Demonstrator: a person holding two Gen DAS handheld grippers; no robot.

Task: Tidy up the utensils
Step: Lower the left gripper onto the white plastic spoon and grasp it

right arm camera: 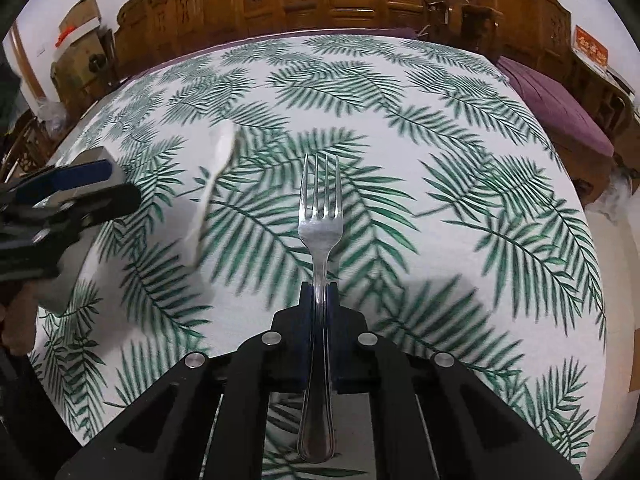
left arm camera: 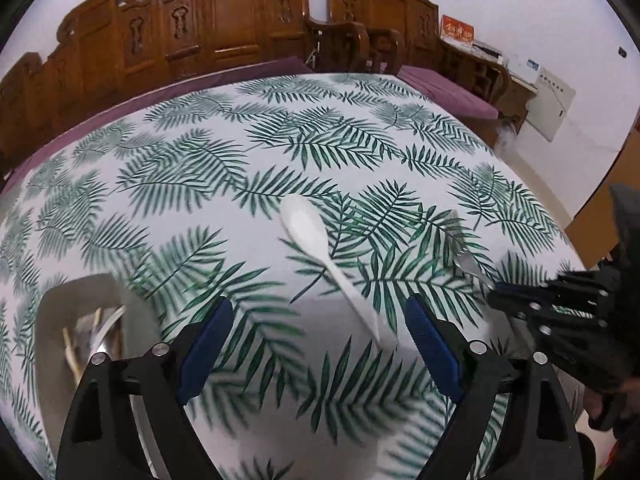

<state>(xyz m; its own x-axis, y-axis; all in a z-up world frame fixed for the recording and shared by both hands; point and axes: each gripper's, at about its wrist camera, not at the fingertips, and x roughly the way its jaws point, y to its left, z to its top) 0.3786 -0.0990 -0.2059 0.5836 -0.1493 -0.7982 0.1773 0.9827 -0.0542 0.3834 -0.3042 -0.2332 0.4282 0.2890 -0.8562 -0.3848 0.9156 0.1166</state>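
Two grippers mid-table: left gripper (left arm camera: 316, 336) spread beside spoon (left arm camera: 320, 248), right gripper (right arm camera: 319, 292) clamps fork (right arm camera: 320, 216).

Each claw (left arm camera: 316, 344) (right arm camera: 319, 292) is built from matte black plastic arms, studded with round silver screws, and tipped with blue finger pads (left arm camera: 430, 346).

We can't read any text: red sign (left arm camera: 457, 32) far right has gold chars, too blurry to read.
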